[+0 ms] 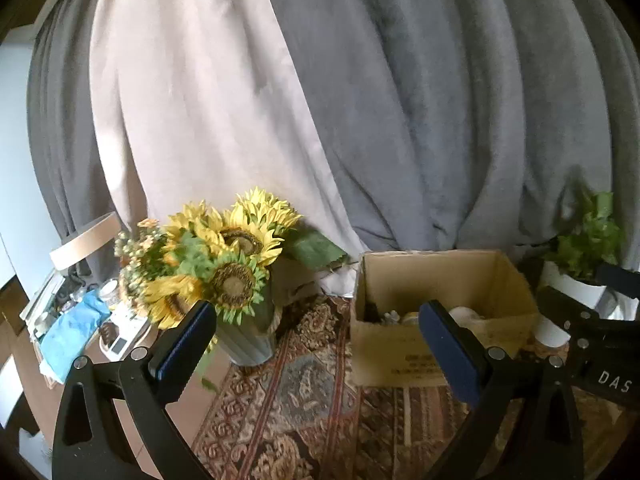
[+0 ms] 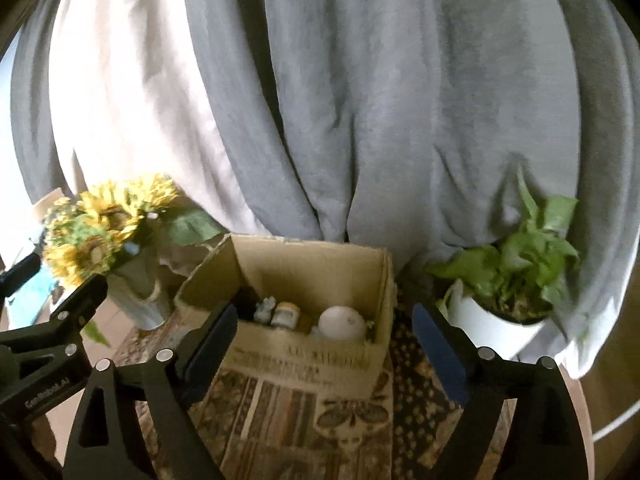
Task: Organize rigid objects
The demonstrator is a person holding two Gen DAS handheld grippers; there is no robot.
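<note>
An open cardboard box [image 2: 304, 356] stands on a patterned cloth [image 2: 288, 412]. Inside it lie a white round object [image 2: 342, 322], a small jar with a yellow band [image 2: 286, 314], a small grey figurine [image 2: 265, 309] and a dark item at the left. My right gripper [image 2: 322, 334] is open and empty, with its fingers either side of the box front. My left gripper [image 1: 316, 326] is open and empty, left of the box [image 1: 400, 344] and above the cloth [image 1: 312, 392]. The right gripper's body also shows in the left wrist view [image 1: 592, 340].
A vase of sunflowers [image 1: 224, 264] stands left of the box. A green plant in a white pot [image 2: 504, 300] stands to its right. Grey and white curtains [image 1: 360, 100] hang behind. Clutter with a blue cloth [image 1: 68, 336] lies at far left.
</note>
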